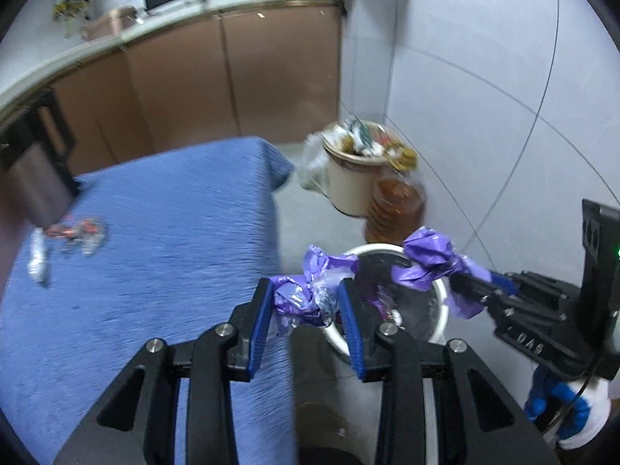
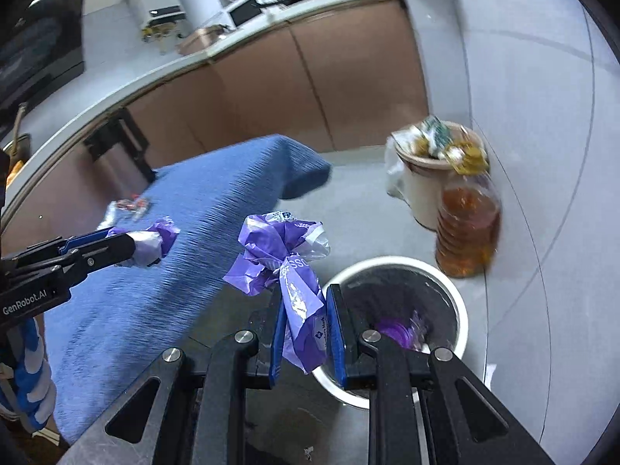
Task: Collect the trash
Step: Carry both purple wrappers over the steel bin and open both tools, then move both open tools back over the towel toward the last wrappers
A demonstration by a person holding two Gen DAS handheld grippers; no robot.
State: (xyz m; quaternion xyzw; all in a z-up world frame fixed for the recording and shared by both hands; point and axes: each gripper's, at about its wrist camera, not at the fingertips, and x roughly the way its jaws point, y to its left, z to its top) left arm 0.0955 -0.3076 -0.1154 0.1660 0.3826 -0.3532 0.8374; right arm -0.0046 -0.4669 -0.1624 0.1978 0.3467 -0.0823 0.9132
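Left tool (image 1: 306,306) clamping a purple wrapper (image 1: 298,300), right tool (image 2: 304,333) clamping a purple bag (image 2: 285,259), both above the worktop (image 1: 155,232) edge, white bin (image 2: 459,310) open at 3 o'clock, oil bottle (image 2: 467,228) and full beige bin (image 2: 422,190) beyond, more wrappers (image 1: 73,232) at 10 o'clock.

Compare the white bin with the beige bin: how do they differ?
The white bin sits nearest the grippers; the beige bin stands farther off by the wall. The white bin is nearly empty, with purple scraps at the bottom; the beige bin is heaped over its rim. Both are round, open-topped and on the floor.
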